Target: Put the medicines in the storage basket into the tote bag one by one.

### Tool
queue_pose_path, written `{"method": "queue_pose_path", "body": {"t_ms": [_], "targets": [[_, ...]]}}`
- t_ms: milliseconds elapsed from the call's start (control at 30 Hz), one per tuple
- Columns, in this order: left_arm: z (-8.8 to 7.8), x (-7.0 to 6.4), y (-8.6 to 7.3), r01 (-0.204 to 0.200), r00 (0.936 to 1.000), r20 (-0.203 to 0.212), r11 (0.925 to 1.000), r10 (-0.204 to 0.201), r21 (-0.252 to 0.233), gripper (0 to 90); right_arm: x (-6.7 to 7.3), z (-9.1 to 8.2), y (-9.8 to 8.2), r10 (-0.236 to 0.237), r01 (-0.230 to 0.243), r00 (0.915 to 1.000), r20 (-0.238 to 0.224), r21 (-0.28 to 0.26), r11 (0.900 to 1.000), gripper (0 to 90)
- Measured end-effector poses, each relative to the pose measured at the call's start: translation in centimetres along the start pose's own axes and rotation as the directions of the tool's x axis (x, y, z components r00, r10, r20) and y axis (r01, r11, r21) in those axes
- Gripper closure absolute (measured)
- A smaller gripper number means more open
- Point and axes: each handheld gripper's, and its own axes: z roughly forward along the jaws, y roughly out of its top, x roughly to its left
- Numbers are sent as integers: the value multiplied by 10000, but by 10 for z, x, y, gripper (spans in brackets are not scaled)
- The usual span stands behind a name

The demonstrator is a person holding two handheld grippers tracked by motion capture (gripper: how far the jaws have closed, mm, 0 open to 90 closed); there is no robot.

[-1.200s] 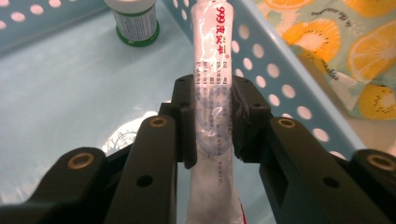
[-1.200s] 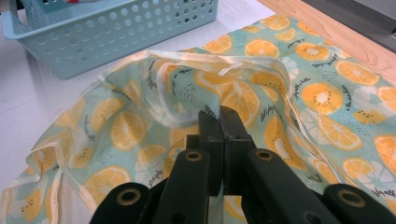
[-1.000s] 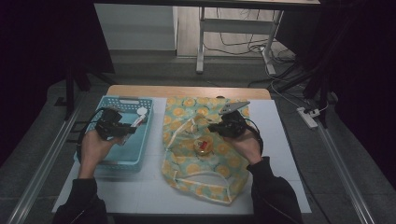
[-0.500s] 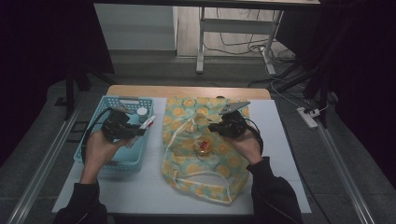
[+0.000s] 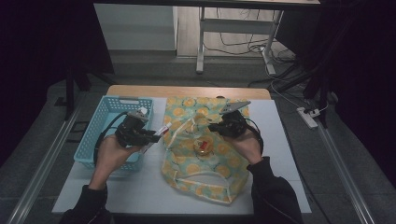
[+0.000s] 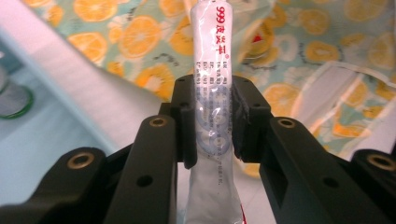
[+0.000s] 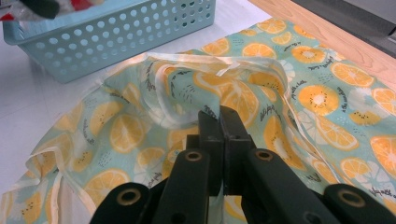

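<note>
My left gripper [image 5: 156, 136] is shut on a white tube [image 5: 161, 132] with red print, held above the gap between the blue basket [image 5: 100, 126] and the orange-patterned cloth bag [image 5: 201, 172]. In the left gripper view the pads [image 6: 187, 121] clamp the tube [image 6: 212, 84] at mid-length, its tip pointing at the bag [image 6: 140, 37]. My right gripper [image 5: 215, 126] is shut on the bag's upper edge and holds it raised. The right gripper view has its jaws [image 7: 219, 119] pinching a fold of the fabric [image 7: 303, 93]. A small round jar [image 5: 202, 147] with a red top lies at the bag's mouth.
The blue basket [image 7: 116, 32] stands on the white table cover [image 5: 140, 186] at the left; a green-rimmed round thing [image 6: 11, 95] lies in it. A wooden table edge [image 5: 187, 91] runs along the back. A power strip [image 5: 308, 116] lies on the floor at right.
My left gripper has carried the tube rightward from over the basket to the bag's left edge, rising slightly. The right gripper has held still on the fabric.
</note>
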Motion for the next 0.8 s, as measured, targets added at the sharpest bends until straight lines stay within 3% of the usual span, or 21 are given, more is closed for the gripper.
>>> {"method": "queue_pose_path", "body": {"t_ms": [200,800], "targets": [[15,-11,5,-255,9983,524,9995,247,164,728,1,0,0,6,-6,10000,-2,4,10000,890],[59,-45,20,-998,9880,1259,9920,895,779,728,2,5,0,-35,35,10000,-57,95,9999,891]]}}
